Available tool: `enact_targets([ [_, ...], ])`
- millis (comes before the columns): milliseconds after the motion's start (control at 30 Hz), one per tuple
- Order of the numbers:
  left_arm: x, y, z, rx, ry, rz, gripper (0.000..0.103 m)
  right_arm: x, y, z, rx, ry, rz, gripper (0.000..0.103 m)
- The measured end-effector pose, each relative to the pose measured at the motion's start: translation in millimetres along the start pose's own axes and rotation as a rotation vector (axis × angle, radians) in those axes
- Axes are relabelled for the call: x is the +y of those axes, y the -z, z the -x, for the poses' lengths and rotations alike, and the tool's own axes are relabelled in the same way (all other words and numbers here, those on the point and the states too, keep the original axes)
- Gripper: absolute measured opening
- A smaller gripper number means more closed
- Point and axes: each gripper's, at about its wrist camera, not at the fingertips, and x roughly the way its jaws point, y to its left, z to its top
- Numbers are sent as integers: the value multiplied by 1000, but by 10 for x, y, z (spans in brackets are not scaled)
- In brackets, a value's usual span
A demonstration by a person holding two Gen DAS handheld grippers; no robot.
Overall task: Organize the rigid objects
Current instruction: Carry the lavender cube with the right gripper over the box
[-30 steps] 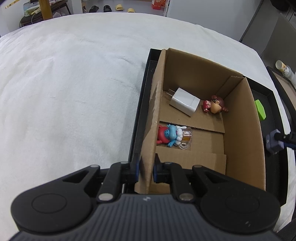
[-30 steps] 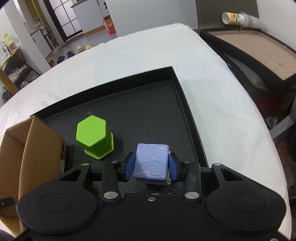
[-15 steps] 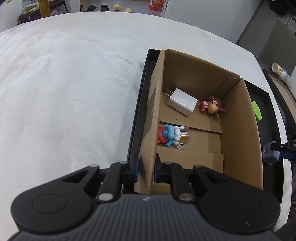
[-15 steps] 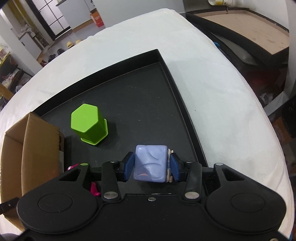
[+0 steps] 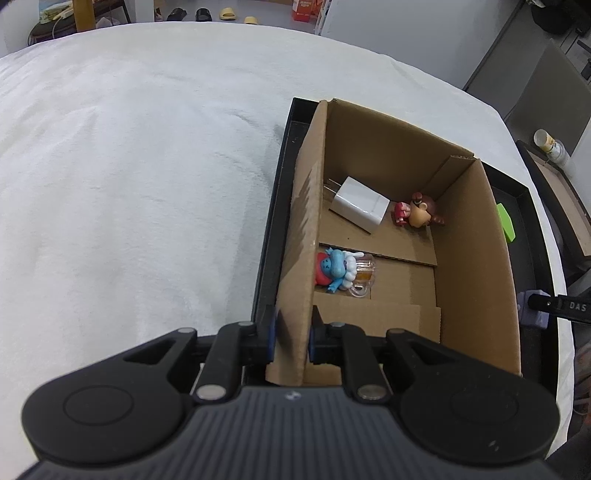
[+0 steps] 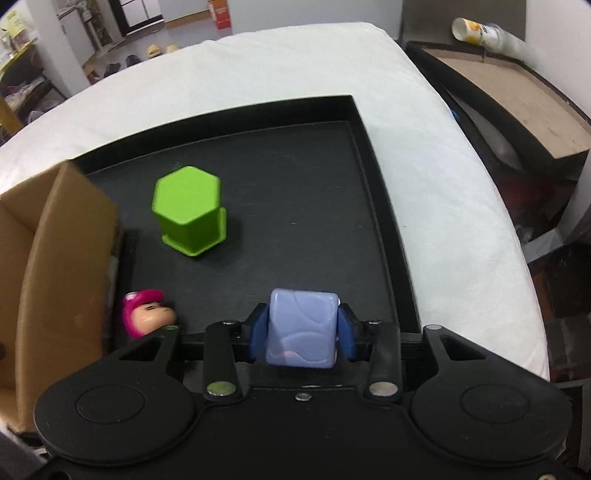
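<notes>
Left gripper (image 5: 291,338): clenched on cardboard box (image 5: 476,266) wall.
Right gripper (image 6: 302,334): jaws closing, pressing purple cube (image 6: 302,328), above black tray (image 6: 380,206).
Nearby on tray: green block (image 6: 188,214), pink doll (image 6: 146,317).

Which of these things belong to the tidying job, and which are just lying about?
Part of the job:
cardboard box, pinched by the left gripper
purple block, in the closing right gripper
green hexagonal block
pink-capped figure
white charger
black tray

Lying about:
paper cups
shoes
</notes>
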Motion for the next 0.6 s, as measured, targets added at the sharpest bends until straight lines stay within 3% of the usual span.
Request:
enact_targets([
  [600, 68, 13, -2, -5, 29, 7, 15, 560, -30, 492, -50, -74, 75, 38],
])
